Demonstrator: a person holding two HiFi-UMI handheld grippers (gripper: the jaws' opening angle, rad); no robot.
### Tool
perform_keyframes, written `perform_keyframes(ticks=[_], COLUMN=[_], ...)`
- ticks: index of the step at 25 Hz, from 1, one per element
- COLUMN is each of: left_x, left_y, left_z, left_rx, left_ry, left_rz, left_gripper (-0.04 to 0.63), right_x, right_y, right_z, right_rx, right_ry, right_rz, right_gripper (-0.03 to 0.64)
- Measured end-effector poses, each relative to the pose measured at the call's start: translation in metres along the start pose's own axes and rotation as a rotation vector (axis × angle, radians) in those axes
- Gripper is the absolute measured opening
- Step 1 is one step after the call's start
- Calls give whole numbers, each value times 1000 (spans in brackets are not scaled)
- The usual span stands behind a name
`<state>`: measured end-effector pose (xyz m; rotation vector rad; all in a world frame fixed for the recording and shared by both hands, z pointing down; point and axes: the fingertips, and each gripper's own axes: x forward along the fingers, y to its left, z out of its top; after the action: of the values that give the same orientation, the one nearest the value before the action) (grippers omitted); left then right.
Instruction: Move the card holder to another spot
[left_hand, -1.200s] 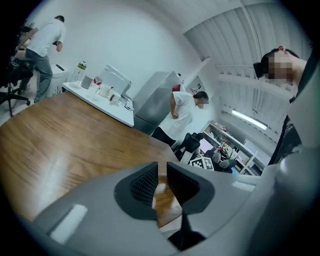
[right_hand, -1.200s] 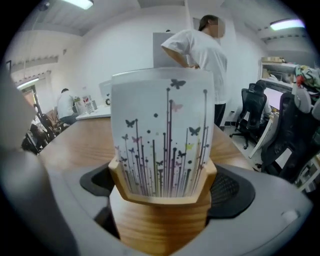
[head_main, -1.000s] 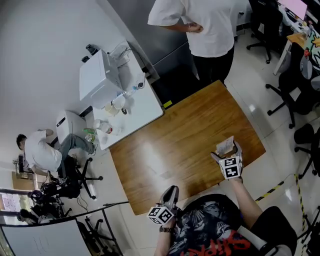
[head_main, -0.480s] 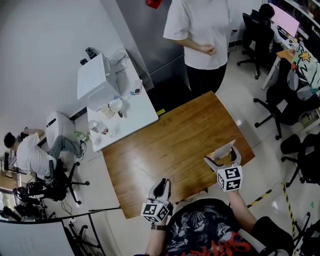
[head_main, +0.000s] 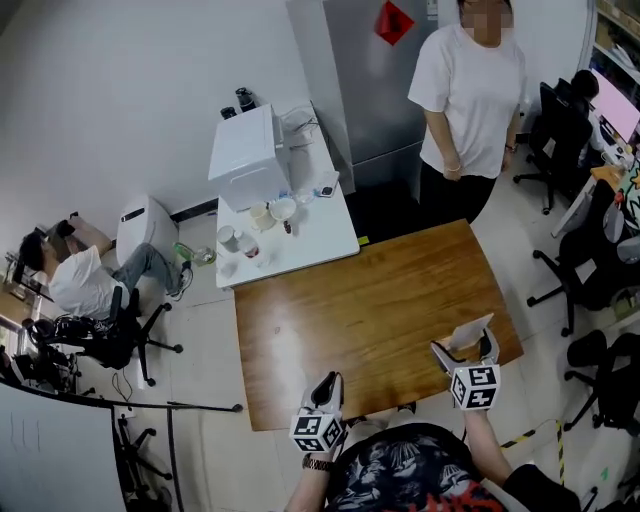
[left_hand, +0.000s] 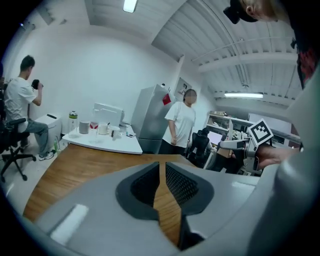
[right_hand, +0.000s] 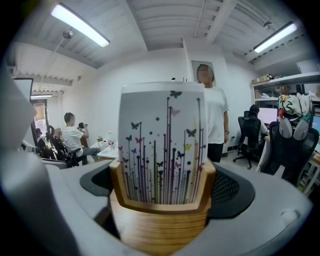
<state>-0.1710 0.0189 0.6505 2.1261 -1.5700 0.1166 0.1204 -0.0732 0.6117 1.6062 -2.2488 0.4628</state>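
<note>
Our right gripper (head_main: 466, 352) pinches the card holder (right_hand: 162, 200) between its fingers over the counter's (head_main: 370, 300) near right corner, so we should carry it upright and set it down gently, our left gripper (head_main: 324, 386) idle, fingers pressed together

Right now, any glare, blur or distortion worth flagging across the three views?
Head view: fisheye bends the walls; pale glare on the wooden table. Left gripper view: dark vignetted corners, ceiling lamp blown out. Right gripper view: card holder fills the centre, room behind bowed.
</note>
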Motion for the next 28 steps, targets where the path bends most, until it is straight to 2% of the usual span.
perform_keyframes(ticks=[5, 9, 12, 16, 19, 22, 25, 28], left_x=[-17, -37, -53, -85, -122, -170, -224, -260], left_y=[29, 42, 55, 79, 101, 121, 139, 145], left_z=[-19, -24, -23, -22, -31, -46, -57, -77], left_rx=[-40, -69, -52, -65, -96, -127, -163, -238], left_ry=[43, 28, -1, -38, -38, -19, -9, -19], left_rz=[75, 118, 160, 233, 311, 407, 533, 649], left_gripper=[34, 34, 2, 0, 0, 0, 0, 0], right_x=[4, 6, 21, 61, 100, 143, 191, 219], right_y=[17, 35, 61, 126, 185, 240, 295, 337], right_z=[0, -8, -24, -66, -110, -147, -180, -198], right_rx=[-19, -47, -84, -154, -145, -141, -187, -237], right_ry=[6, 31, 64, 121, 167, 221, 281, 335], right_rz=[14, 41, 93, 233, 328, 358, 393, 443], right_gripper=[552, 552, 552, 552, 552, 551, 551, 551])
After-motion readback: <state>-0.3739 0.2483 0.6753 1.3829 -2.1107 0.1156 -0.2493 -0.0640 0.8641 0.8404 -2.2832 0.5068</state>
